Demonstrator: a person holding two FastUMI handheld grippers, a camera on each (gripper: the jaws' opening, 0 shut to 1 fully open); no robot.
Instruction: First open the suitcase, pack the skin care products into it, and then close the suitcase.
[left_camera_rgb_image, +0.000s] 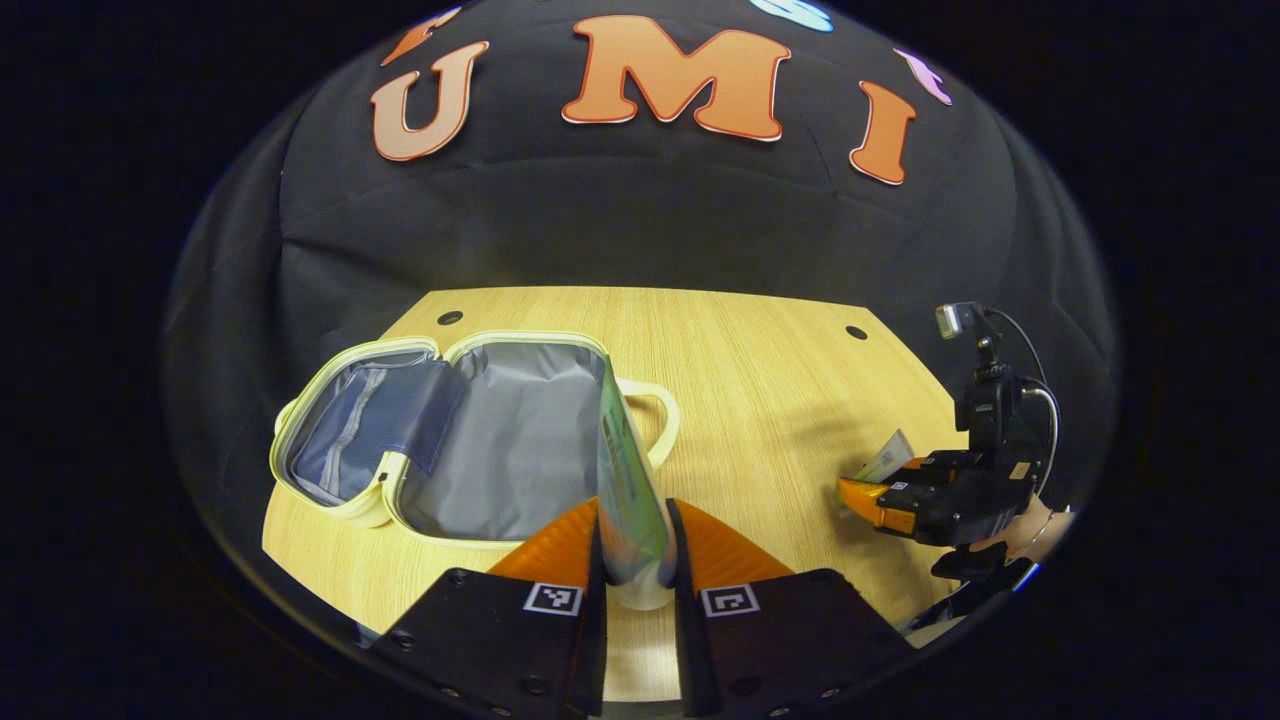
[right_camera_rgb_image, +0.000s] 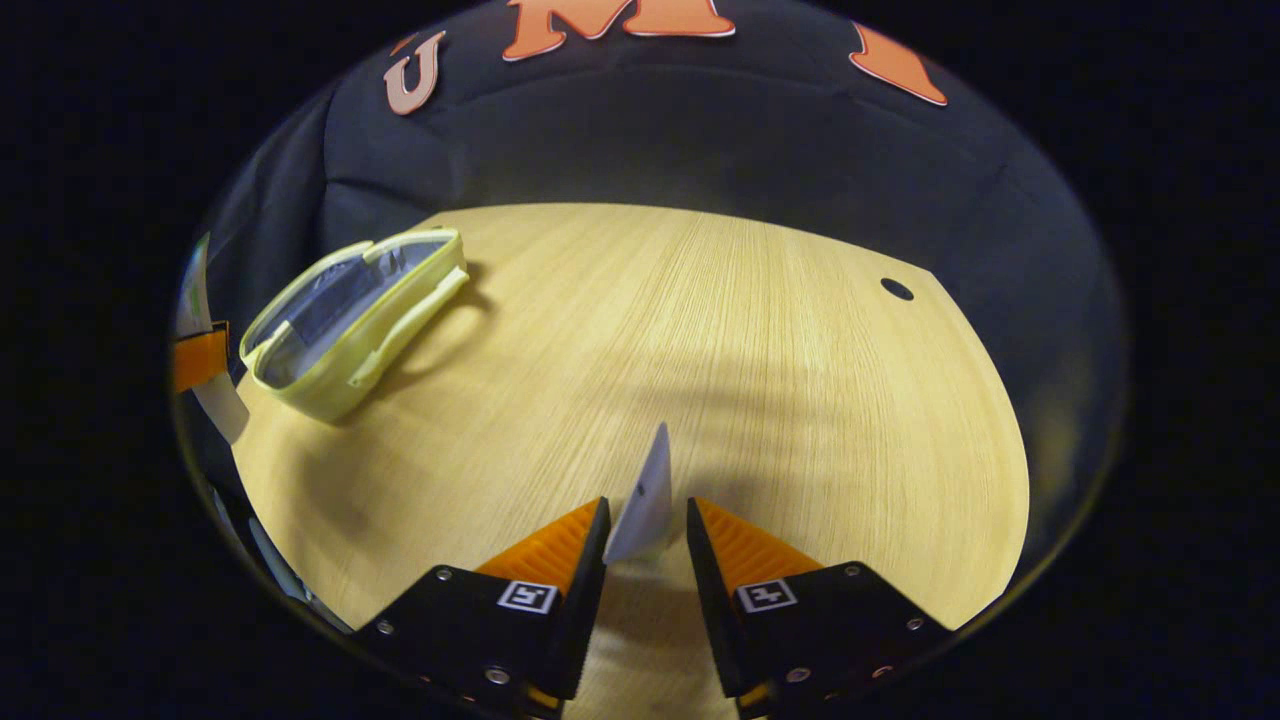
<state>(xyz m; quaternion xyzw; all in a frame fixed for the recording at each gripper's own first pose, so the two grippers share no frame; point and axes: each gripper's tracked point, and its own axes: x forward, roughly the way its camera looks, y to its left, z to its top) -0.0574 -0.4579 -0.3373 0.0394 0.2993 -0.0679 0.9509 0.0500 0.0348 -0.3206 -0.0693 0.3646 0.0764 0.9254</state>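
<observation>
Left gripper (left_camera_rgb_image: 636, 545) clamping a green tube (left_camera_rgb_image: 628, 480) edge-on between both fingers, cap end down near the fingertips, tube standing upright. Hovering just over the near right rim of the open case (left_camera_rgb_image: 480, 440). Case lying flat on the table (left_camera_rgb_image: 770, 400), lid folded out to the left, grey lining showing, pale yellow-green trim, handle sticking out to the right behind the tube.

Farther right in the left gripper view, right gripper (left_camera_rgb_image: 870, 490) sitting low over the table, a hand (left_camera_rgb_image: 1040, 530) holding it, a small packet (left_camera_rgb_image: 885, 460) in its fingers.

In the right gripper view, right gripper (right_camera_rgb_image: 646, 530) holding a thin white sachet (right_camera_rgb_image: 645, 500), tilted, pointing up and away. Left finger touching it; gap showing beside the right finger, so firm grip — cannot tell. Case (right_camera_rgb_image: 350, 320) well off to the upper left, seen from its side, handle facing the table centre.
</observation>
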